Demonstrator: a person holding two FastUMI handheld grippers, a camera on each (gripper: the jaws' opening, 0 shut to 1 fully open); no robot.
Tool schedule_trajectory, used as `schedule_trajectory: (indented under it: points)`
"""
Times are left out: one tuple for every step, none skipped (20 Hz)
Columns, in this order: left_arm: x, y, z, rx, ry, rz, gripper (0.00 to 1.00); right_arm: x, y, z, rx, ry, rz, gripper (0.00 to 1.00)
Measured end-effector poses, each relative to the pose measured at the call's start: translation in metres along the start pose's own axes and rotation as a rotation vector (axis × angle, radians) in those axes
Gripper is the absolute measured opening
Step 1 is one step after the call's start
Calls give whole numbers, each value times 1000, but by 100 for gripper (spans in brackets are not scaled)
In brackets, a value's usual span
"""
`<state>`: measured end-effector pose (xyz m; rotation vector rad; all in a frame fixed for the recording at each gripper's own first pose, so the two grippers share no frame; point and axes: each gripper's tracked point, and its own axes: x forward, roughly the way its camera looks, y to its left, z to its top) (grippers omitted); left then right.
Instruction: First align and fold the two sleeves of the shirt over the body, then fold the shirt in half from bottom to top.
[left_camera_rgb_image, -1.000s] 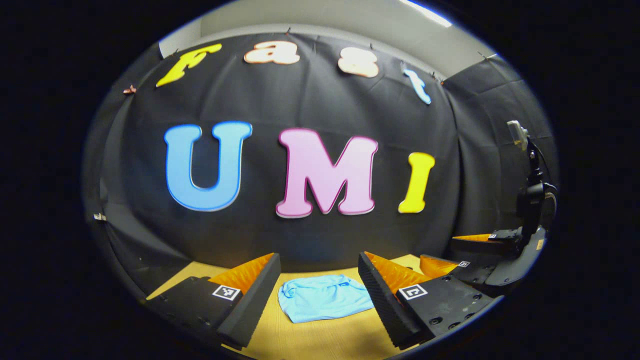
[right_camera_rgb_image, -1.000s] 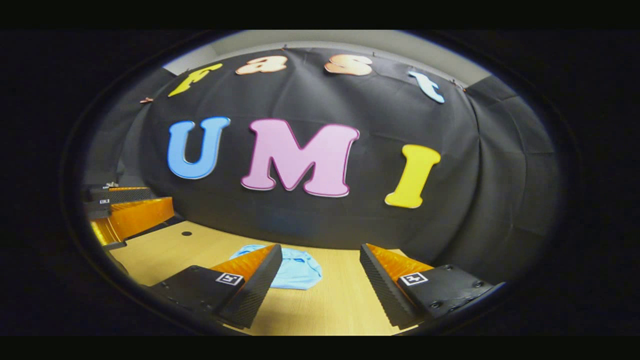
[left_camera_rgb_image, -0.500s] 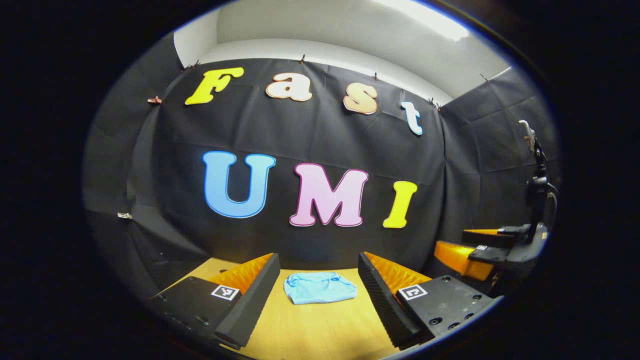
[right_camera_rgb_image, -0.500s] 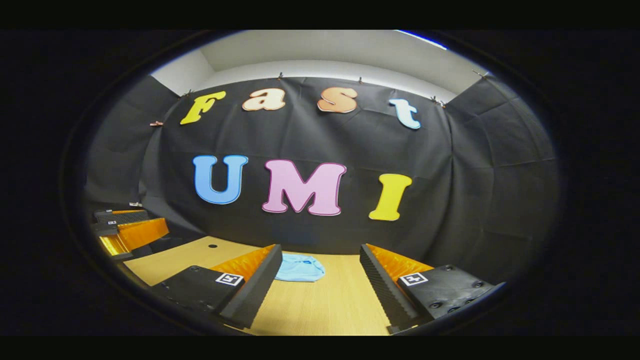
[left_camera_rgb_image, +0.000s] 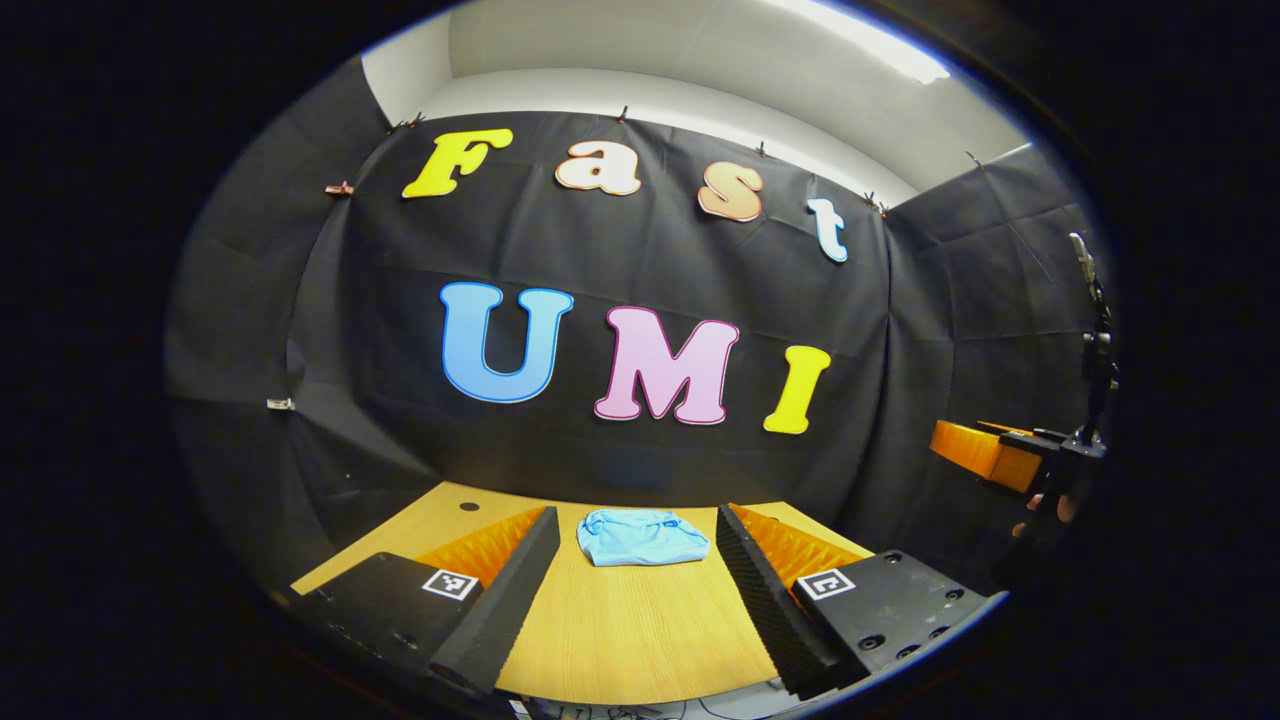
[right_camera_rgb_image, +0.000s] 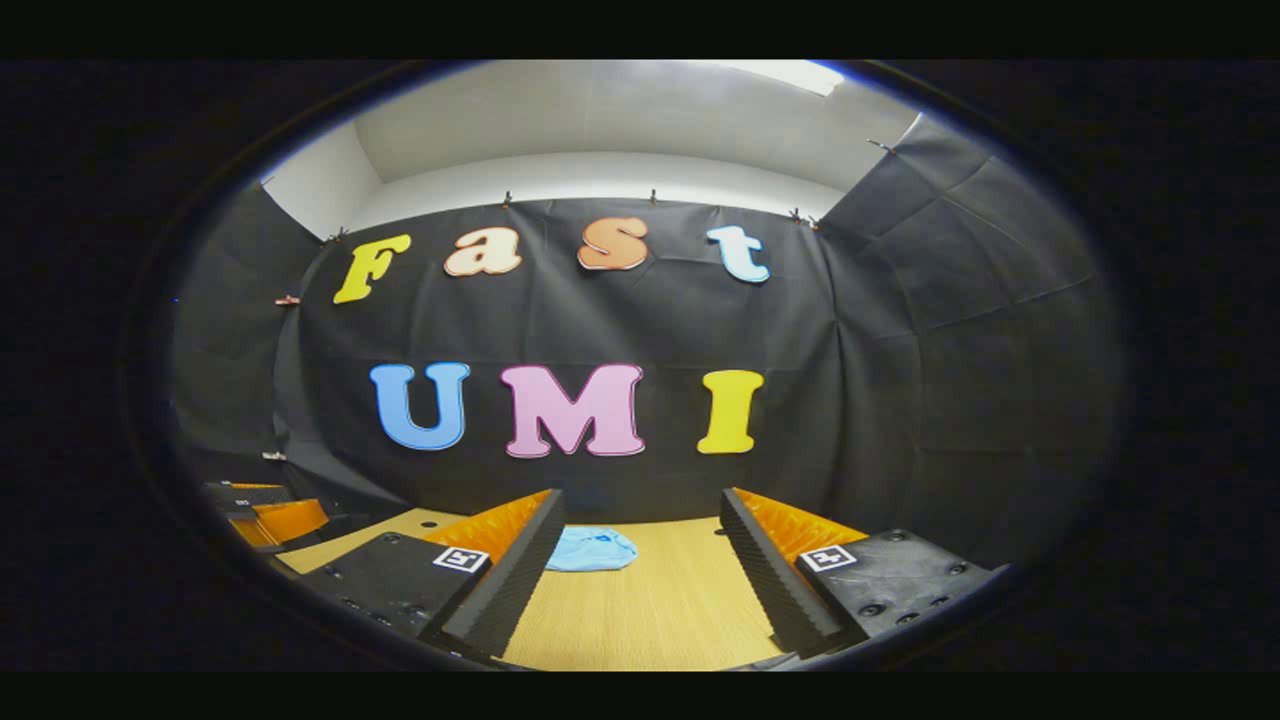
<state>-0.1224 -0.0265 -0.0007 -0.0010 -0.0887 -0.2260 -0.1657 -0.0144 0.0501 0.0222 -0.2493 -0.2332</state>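
A light blue shirt (left_camera_rgb_image: 642, 537) lies folded into a small flat bundle on the far part of the wooden table (left_camera_rgb_image: 620, 630). My left gripper (left_camera_rgb_image: 637, 590) hovers open over the table, well short of the shirt, with nothing between its fingers. In the right gripper view the shirt (right_camera_rgb_image: 592, 549) lies ahead and a little left, partly hidden behind the left finger. My right gripper (right_camera_rgb_image: 635, 575) is open and empty too. The right gripper (left_camera_rgb_image: 1010, 458) also appears at the far right of the left gripper view, held by a hand. The left gripper (right_camera_rgb_image: 265, 510) appears at the left edge of the right gripper view.
The table's near edge (left_camera_rgb_image: 640, 700) shows at the bottom of the left gripper view, with cables below it. A small round hole (left_camera_rgb_image: 469, 506) sits in the tabletop at the back left. Black cloth walls close the booth behind and on both sides.
Both grippers have pulled back and away from the shirt, which now looks smaller and farther off. More bare table shows in front of it. Both stayed open.
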Motion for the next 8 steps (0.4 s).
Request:
schedule_trajectory:
  points:
    - [-1,2,4,8,-11,3,100,-2,1,-3,-15,-2,-1,96]
    - [-1,3,7,13,-23,2,100,-2,5,-7,-22,3,8,96]
    - [-1,5,10,18,-32,3,100,-1,13,-8,-24,4,21,96]
    - [0,5,8,26,-34,6,100,0,18,-7,-20,1,30,96]
    - [-1,6,9,35,-33,8,100,-1,21,-3,-14,-11,37,96]
    - [-1,6,10,44,-36,6,100,-1,24,0,-15,-20,43,96]
    - [-1,5,11,49,-37,2,100,-2,26,2,-21,-27,49,96]
    - [1,5,12,52,-40,-4,100,-2,29,2,-30,-34,57,96]
